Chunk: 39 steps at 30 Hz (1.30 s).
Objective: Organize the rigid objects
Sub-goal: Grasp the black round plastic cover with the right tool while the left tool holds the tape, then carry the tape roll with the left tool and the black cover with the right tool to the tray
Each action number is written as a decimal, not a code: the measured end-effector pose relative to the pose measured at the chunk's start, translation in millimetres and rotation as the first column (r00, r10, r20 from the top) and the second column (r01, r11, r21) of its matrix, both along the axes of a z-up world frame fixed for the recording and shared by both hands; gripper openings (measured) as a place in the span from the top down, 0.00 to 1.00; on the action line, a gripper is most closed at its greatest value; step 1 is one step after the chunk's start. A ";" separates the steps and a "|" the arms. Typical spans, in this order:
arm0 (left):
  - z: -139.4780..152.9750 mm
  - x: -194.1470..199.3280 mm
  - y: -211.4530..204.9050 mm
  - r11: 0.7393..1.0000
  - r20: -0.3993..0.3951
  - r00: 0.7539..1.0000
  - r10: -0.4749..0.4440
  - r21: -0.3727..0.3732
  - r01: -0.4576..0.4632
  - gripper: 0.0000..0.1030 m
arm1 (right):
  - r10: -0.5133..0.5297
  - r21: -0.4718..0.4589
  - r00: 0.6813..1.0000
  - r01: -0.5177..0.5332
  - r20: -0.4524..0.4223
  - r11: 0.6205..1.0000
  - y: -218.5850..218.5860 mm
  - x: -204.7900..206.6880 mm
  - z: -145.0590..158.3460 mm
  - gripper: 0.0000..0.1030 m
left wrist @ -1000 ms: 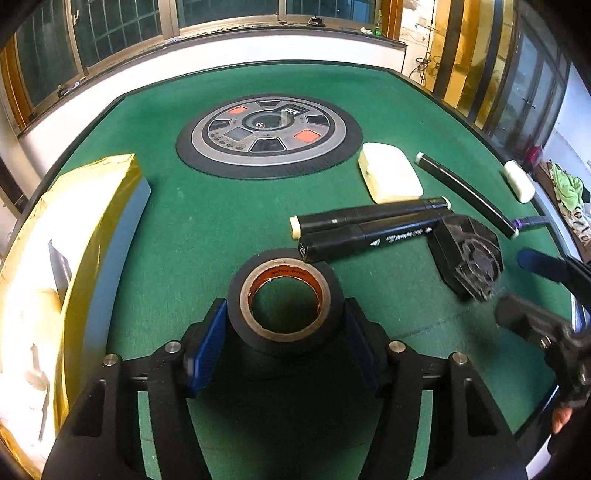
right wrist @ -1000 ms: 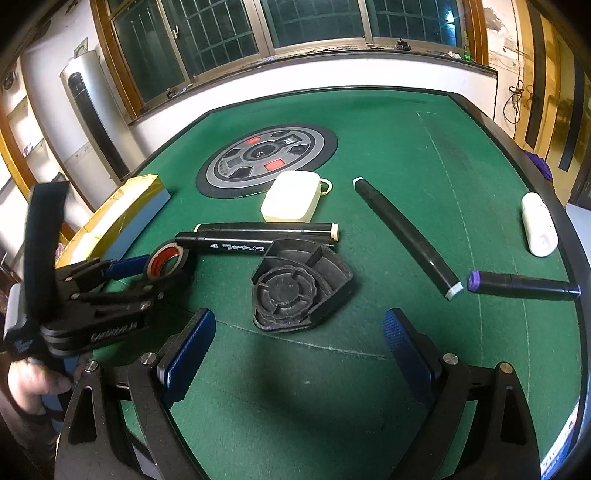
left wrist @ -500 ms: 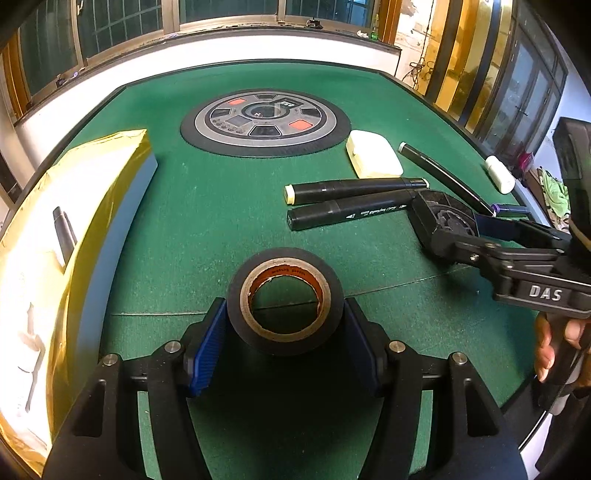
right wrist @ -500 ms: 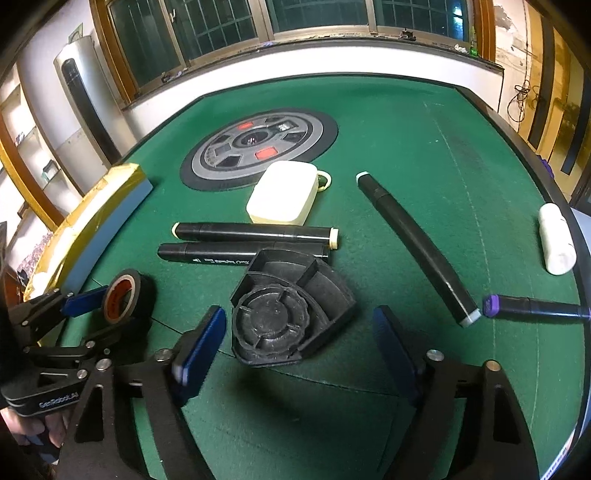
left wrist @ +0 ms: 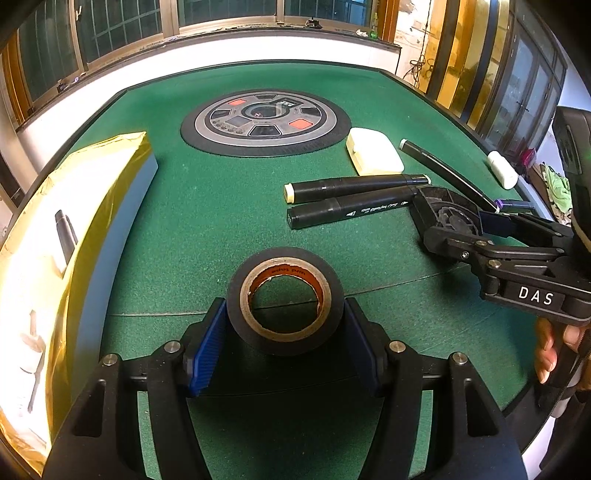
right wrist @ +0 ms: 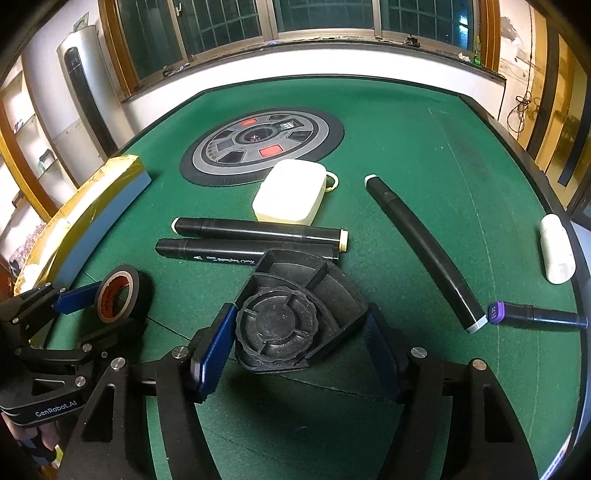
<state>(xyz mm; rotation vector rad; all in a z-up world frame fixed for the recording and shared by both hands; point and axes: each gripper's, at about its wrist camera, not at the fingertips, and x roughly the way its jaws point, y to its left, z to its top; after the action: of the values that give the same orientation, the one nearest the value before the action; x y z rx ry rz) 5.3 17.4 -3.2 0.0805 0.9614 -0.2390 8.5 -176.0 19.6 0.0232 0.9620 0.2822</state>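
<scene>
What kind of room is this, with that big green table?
Probably a games room at home: the green felt-topped table has a round grey control panel like an automatic mahjong table's, and barred windows run behind it.

"DAS" marks the right claw (left wrist: 480, 225); "GenRobot.AI" marks the left claw (right wrist: 107, 295).

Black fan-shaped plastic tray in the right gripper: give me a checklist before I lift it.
1. Right gripper pads flank the black fan-shaped plastic tray: ok; jaws have just been closing.
2. Pads pressing firmly: cannot tell.
3. Tray clear of the black marker with white lettering: not ok, its far edge overlaps it.
4. Left gripper shut on the black tape roll: ok.
5. The two grippers apart: ok.
</scene>
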 end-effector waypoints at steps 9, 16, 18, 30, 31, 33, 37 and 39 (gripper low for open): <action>-0.1 -0.7 -0.1 1.000 0.003 1.000 0.001 0.003 -0.001 0.41 | 0.022 0.014 0.999 -0.022 0.030 1.000 6.5 -6.1 11.0 0.39; 0.1 -0.8 0.4 1.000 0.004 1.000 0.003 0.000 -0.003 0.41 | 0.035 0.020 0.998 -0.036 0.045 0.999 11.5 -10.6 16.9 0.39; 0.0 -1.0 0.8 1.000 0.004 1.000 0.004 -0.002 -0.004 0.41 | 0.038 0.020 0.998 -0.039 0.048 0.999 12.8 -11.5 18.2 0.39; 2.7 -2.0 4.1 0.999 0.001 1.000 0.023 -0.022 -0.023 0.41 | 0.055 0.020 0.997 -0.056 0.063 0.998 20.9 -15.4 24.9 0.39; 3.0 -2.3 4.7 0.999 0.002 1.000 0.025 -0.024 -0.025 0.41 | 0.056 0.020 0.996 -0.057 0.064 0.998 21.3 -15.7 25.5 0.39; 3.9 -2.8 5.7 0.999 0.004 1.000 0.029 -0.026 -0.029 0.41 | 0.056 0.020 0.996 -0.058 0.067 0.998 22.0 -16.4 26.7 0.39; 6.4 -3.1 8.5 0.999 0.010 0.999 0.037 -0.033 -0.037 0.41 | 0.059 0.021 0.996 -0.061 0.070 0.998 22.4 -17.2 27.5 0.39; 6.8 -3.4 8.8 0.999 0.012 0.999 0.038 -0.033 -0.038 0.41 | 0.060 0.021 0.996 -0.062 0.070 0.998 22.6 -17.8 27.5 0.39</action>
<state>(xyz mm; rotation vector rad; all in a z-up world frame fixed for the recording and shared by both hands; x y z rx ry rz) 1.8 26.2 3.6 0.0336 0.9457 -0.2186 -9.3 -153.3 47.2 0.0048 0.8911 0.3481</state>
